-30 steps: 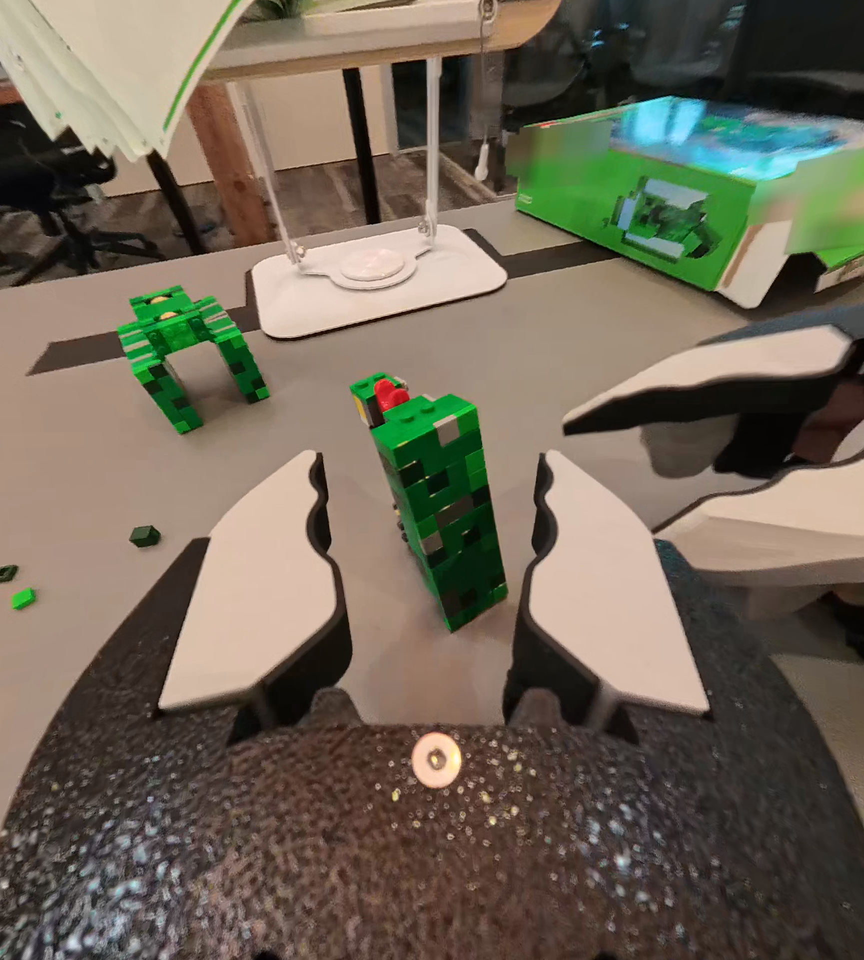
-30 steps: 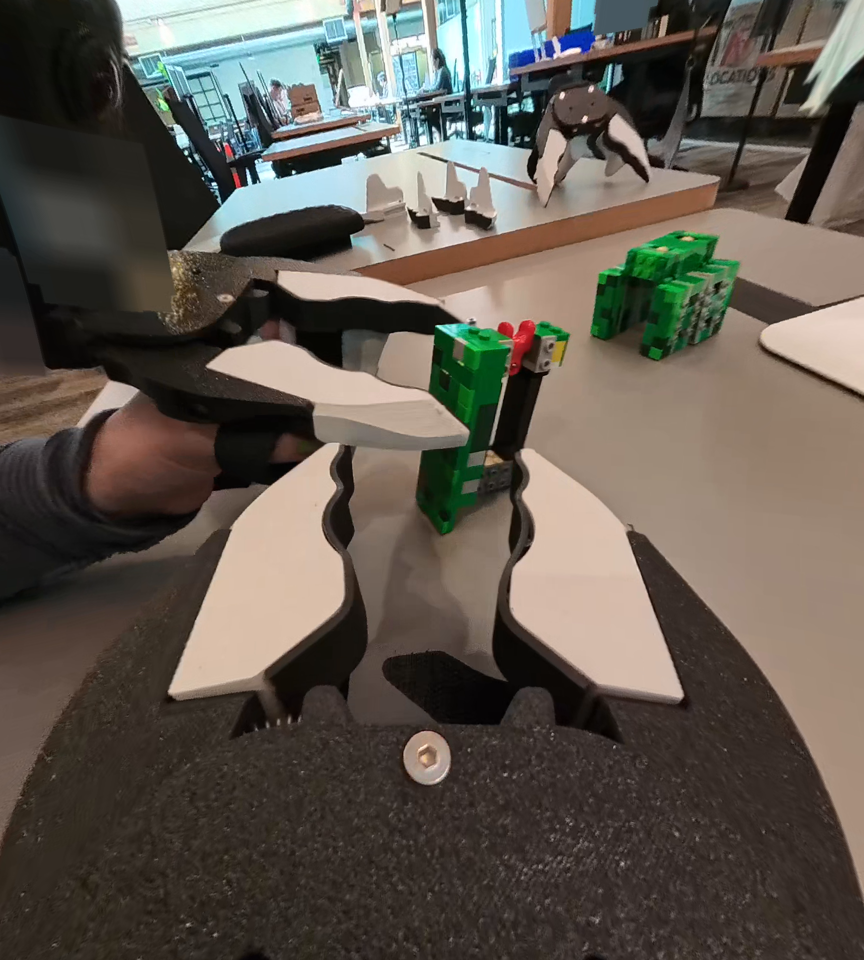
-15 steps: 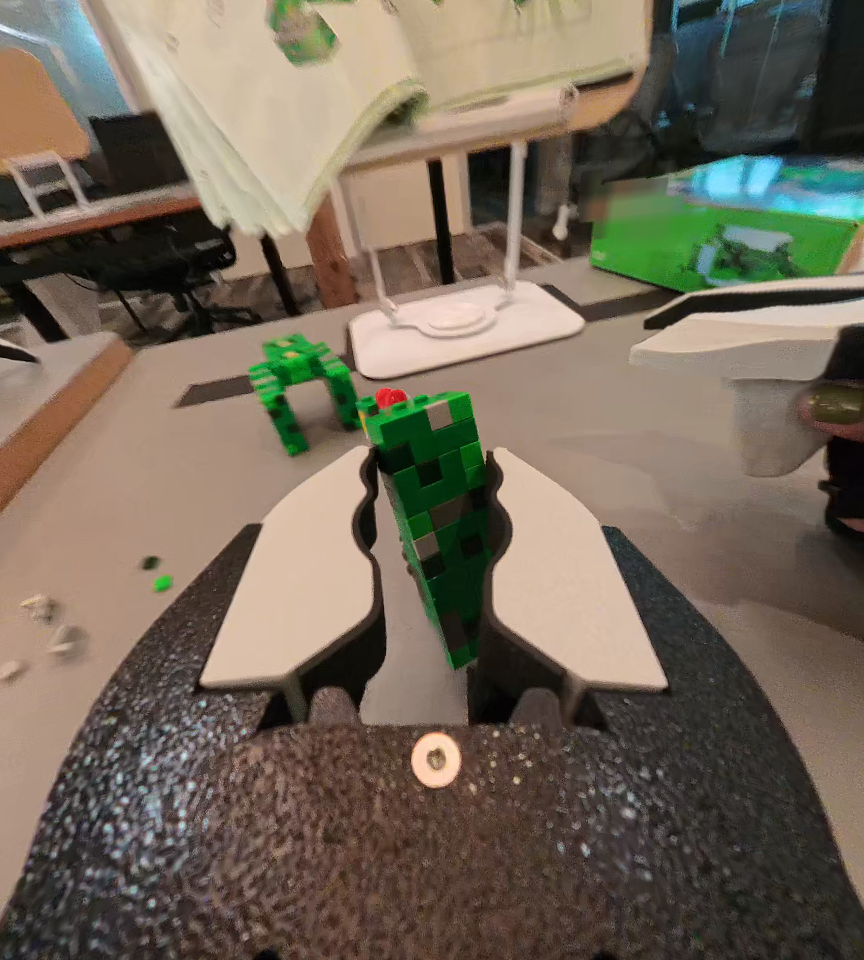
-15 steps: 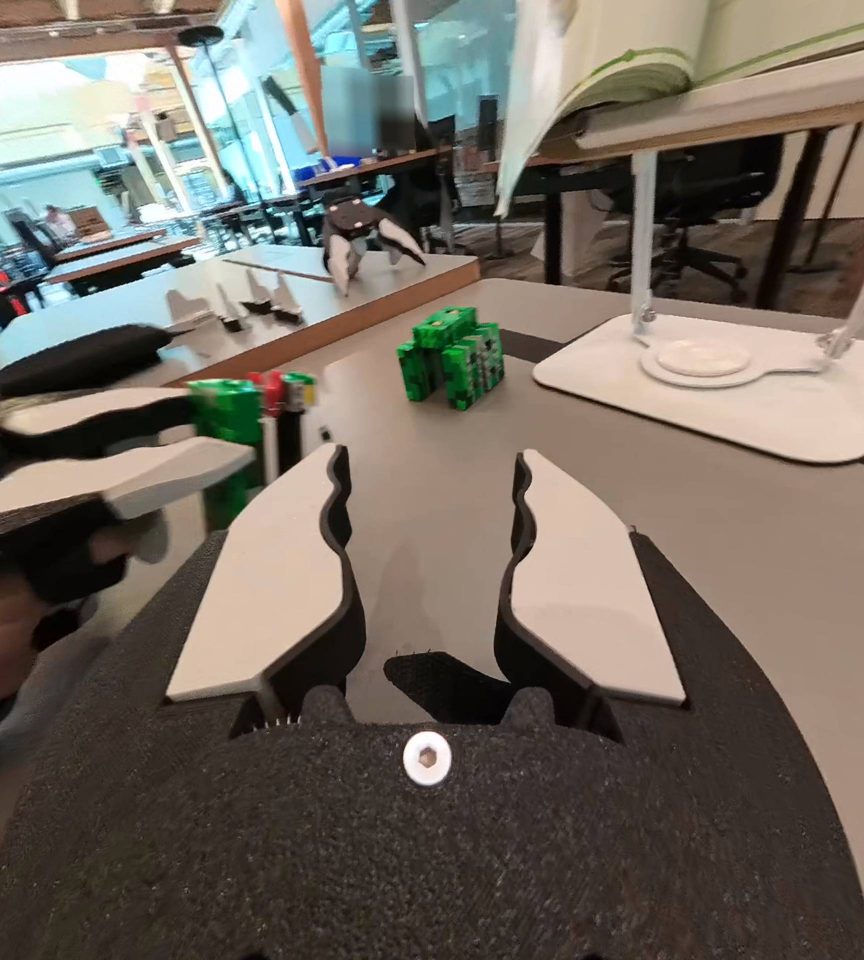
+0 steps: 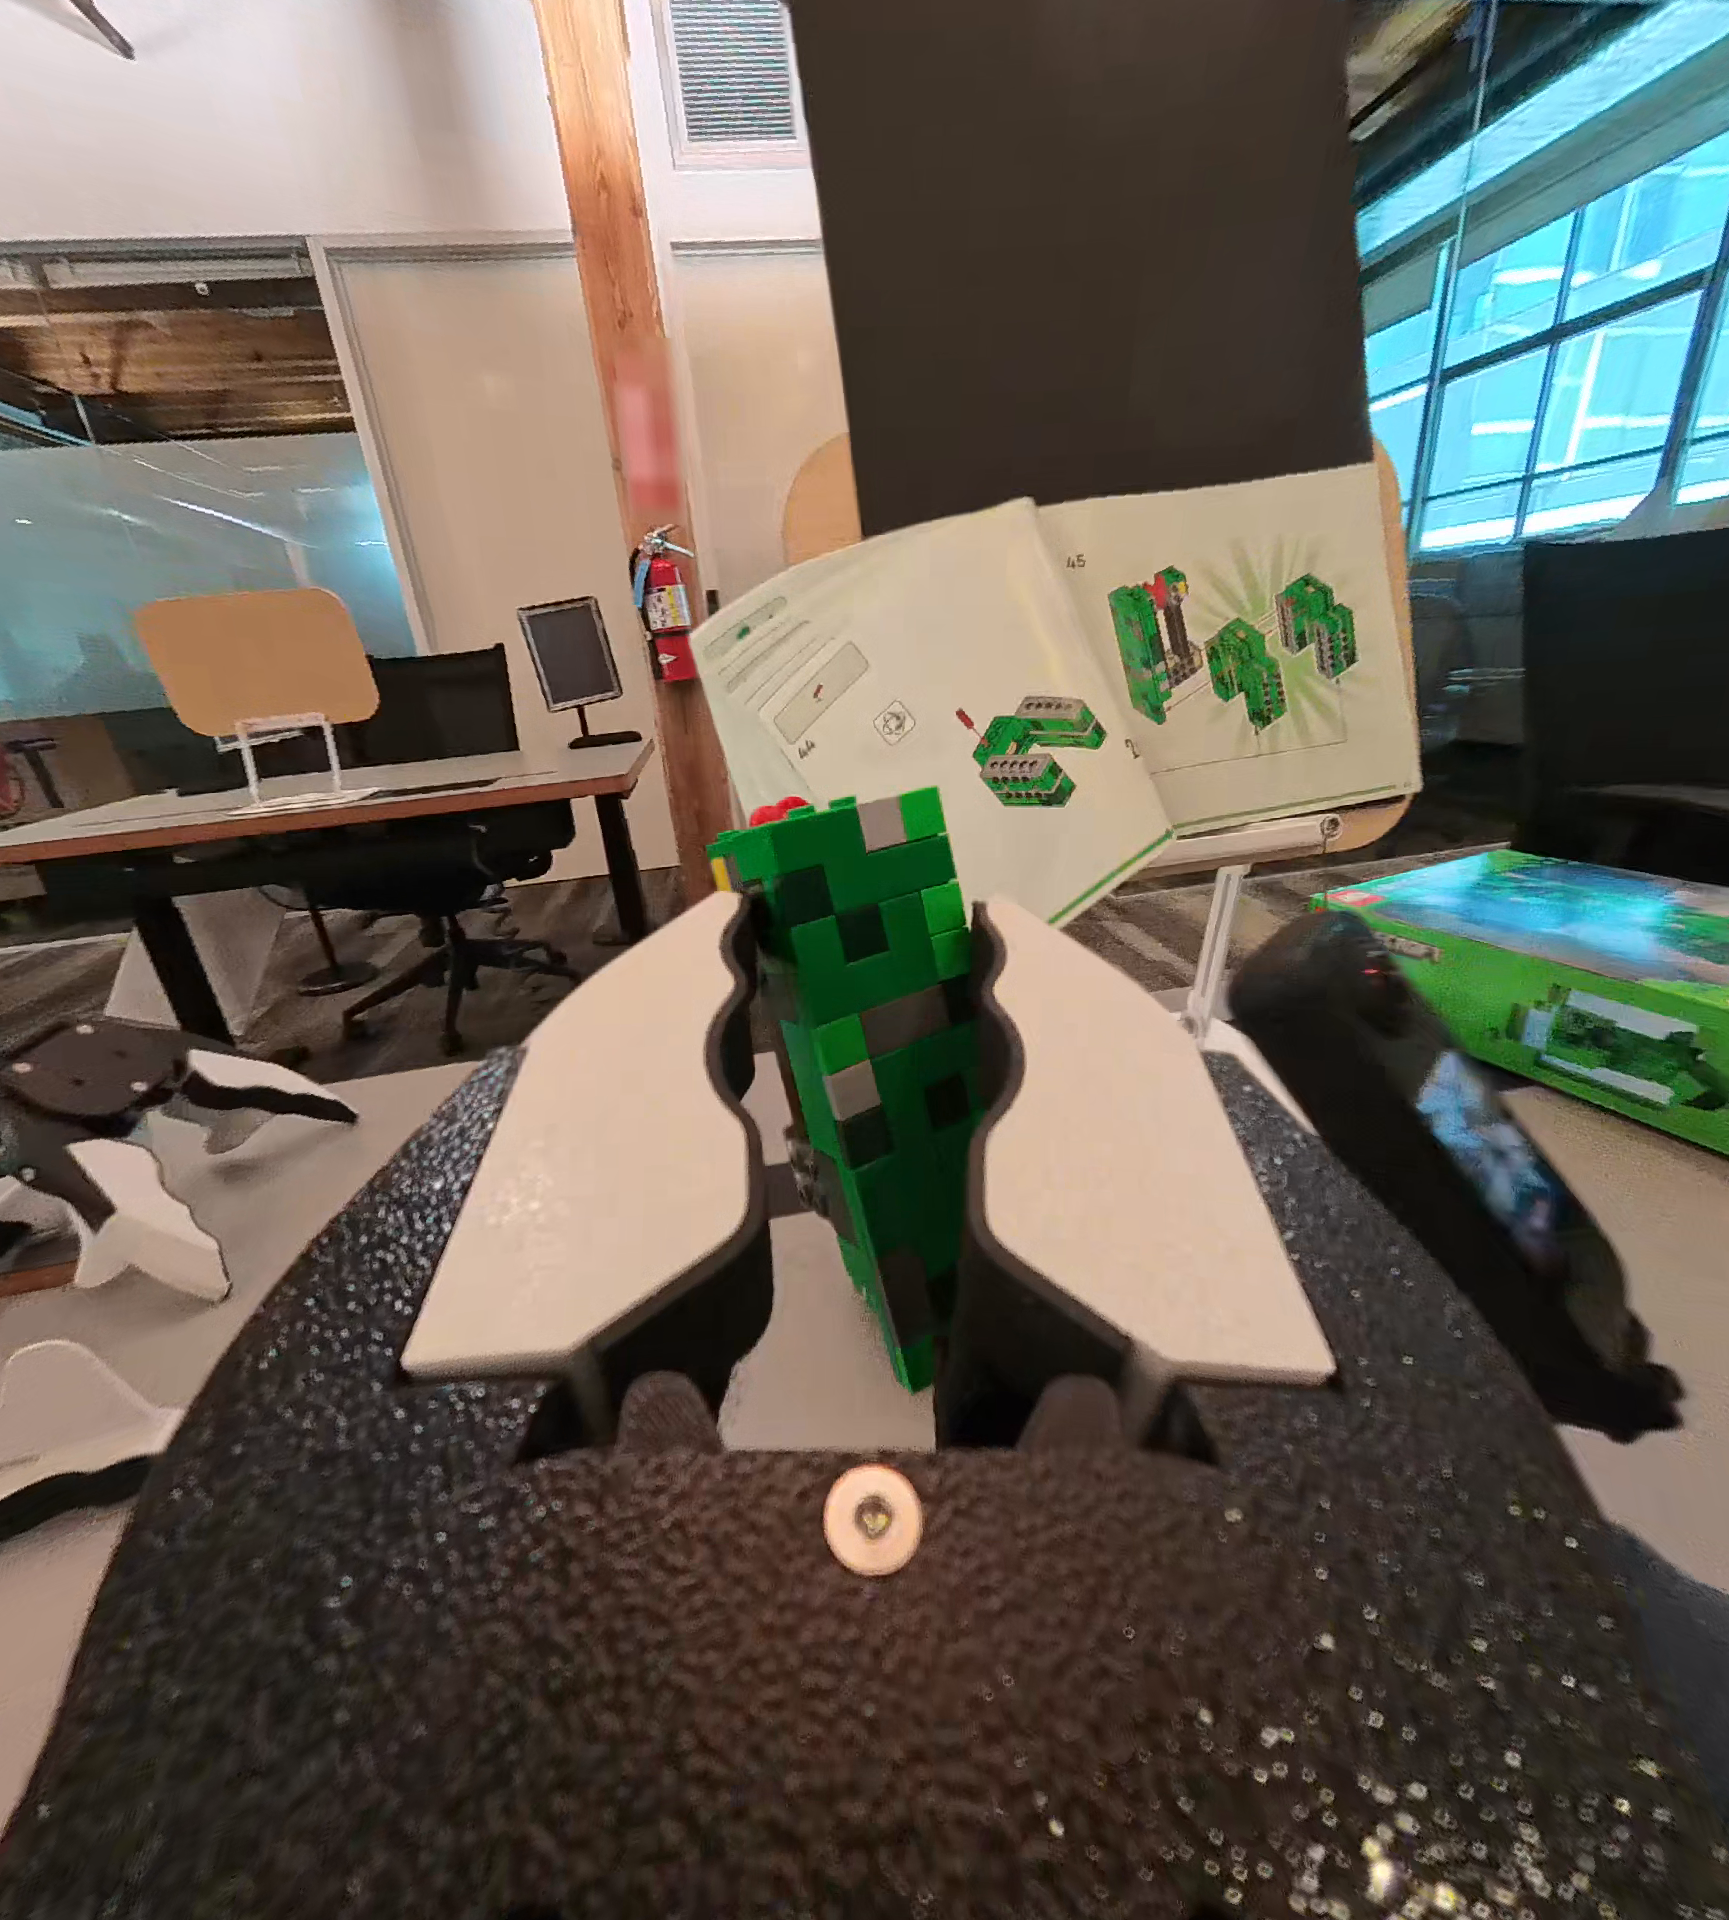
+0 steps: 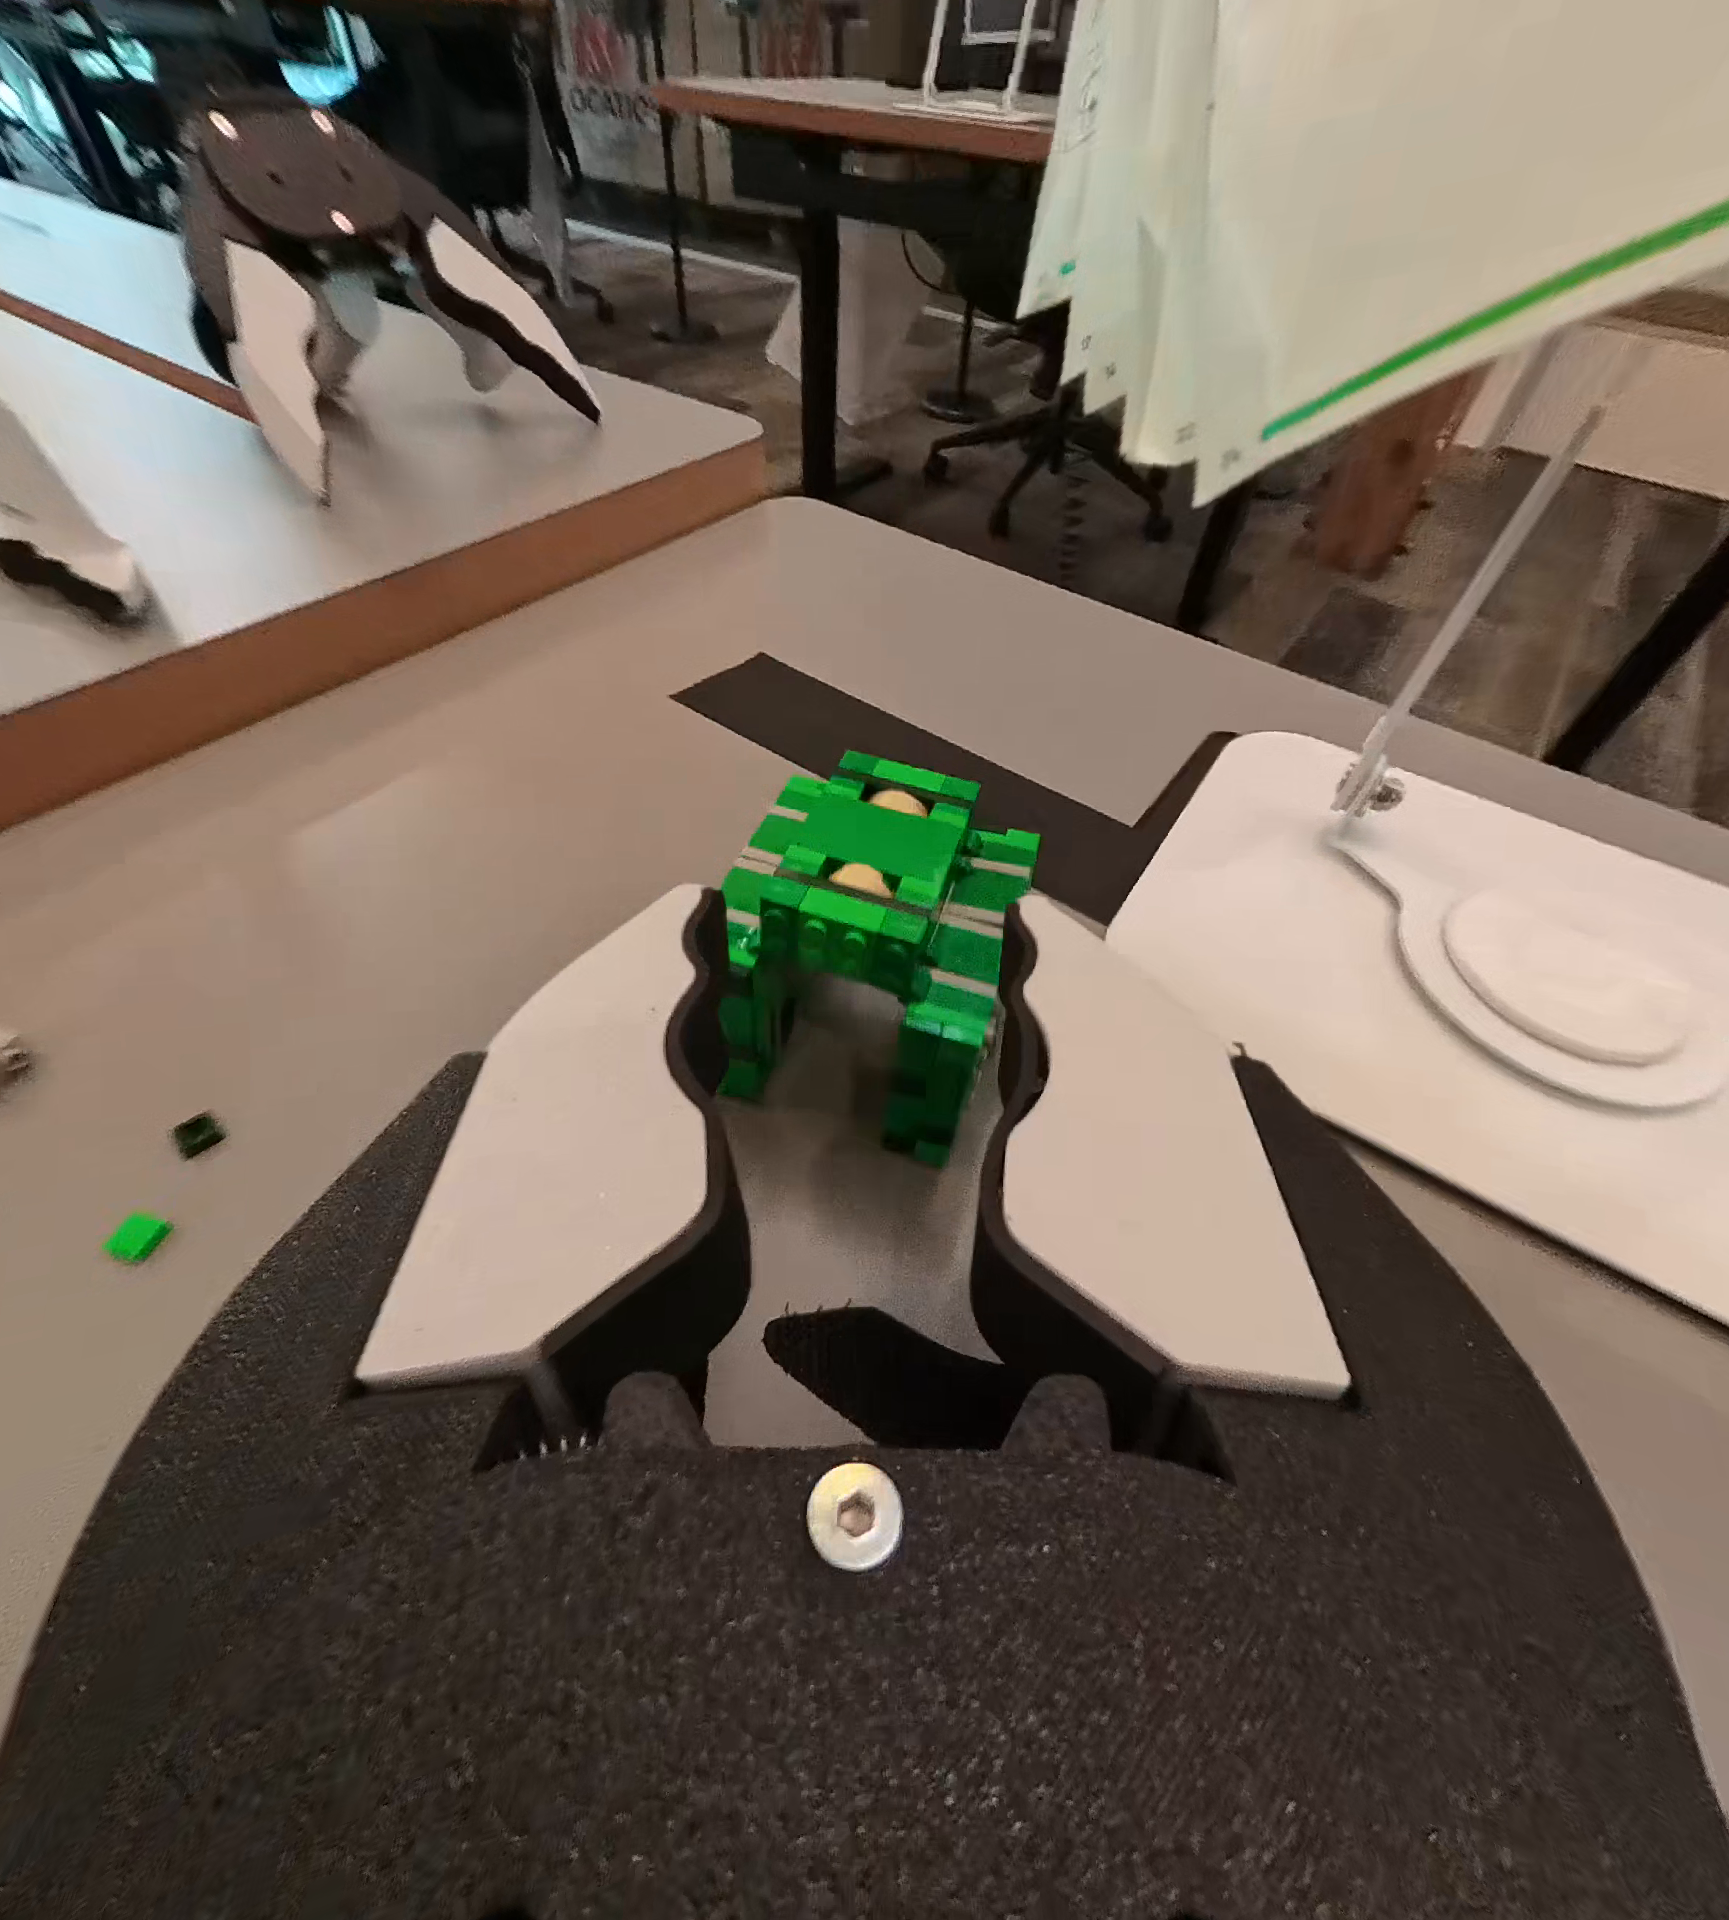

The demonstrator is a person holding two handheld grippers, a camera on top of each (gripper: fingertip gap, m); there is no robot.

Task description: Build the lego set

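The tall green brick column (image 5: pixel 875 1049) stands upright between the fingers of my left gripper (image 5: pixel 865 935), clenched on its two flat sides, its long axis running up and away from my palm, red studs at the top. It looks lifted clear of the grey table (image 5: pixel 1618 1174), though the view hides its foot. The other half of the job, the arched green block (image 6: pixel 865 935), sits on the table straight ahead of my right gripper (image 6: pixel 855 925). My right fingers (image 6: pixel 569 1122) flank its two legs, spread apart, with a sliver of space on each side as far as I can tell, so nothing is grasped there yet. The arch's opening faces me, its span crossing my fingers' gap, so closing should pinch it leg to leg. My right gripper is much the nearer to it. Beyond my left fingers the open instruction booklet (image 5: pixel 1047 686) leans on its stand, with the green box (image 5: pixel 1618 997) to its right. Loose small green pieces (image 6: pixel 138 1236) lie to the left of my right gripper.
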